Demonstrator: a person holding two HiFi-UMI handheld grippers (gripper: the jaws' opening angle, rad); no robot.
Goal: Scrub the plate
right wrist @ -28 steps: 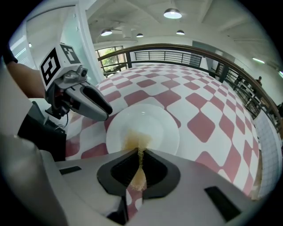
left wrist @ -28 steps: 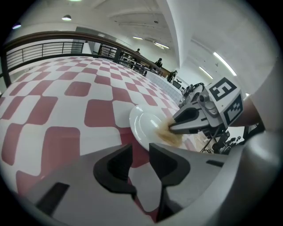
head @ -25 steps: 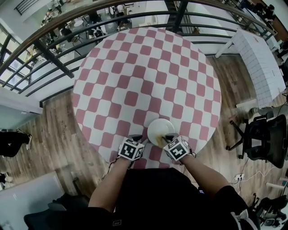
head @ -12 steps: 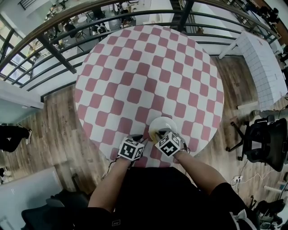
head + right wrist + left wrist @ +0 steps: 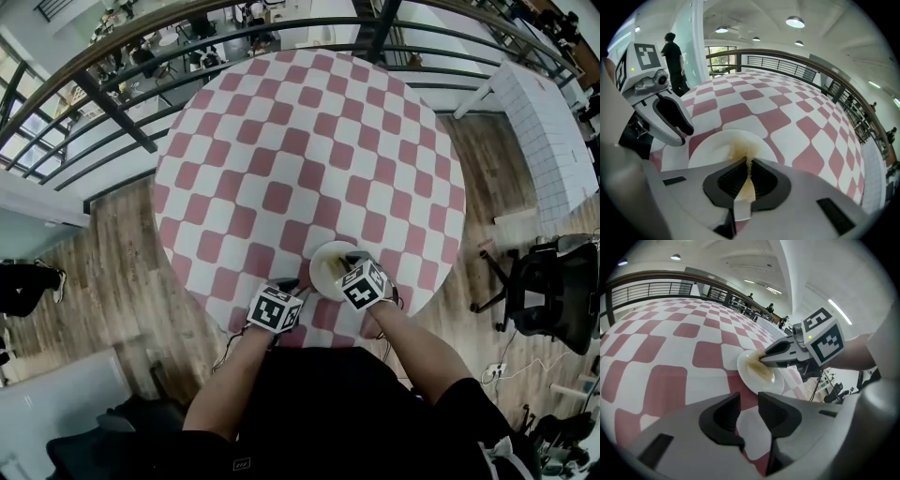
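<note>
Scrubbing is under way. The right tongs (image 5: 748, 161) are clamped on what looks like a thin, yellowed scrub pad (image 5: 744, 192), seen edge-on, its tip on the yellowish smear (image 5: 743, 145) in the white plate (image 5: 328, 265). The plate sits at the near edge of the checkered desk (image 5: 309, 141). The left tongs (image 5: 748, 401) wait just beside the plate's left rim, a narrow gap apart and empty. Next, I judge, the pad must sweep across the smear while the left tongs steady the plate against sliding.

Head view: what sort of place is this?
Probably an indoor mezzanine or upper landing in an office-like building: a round checkered table beside a curved railing, wood floor, and an office chair at the right.
</note>
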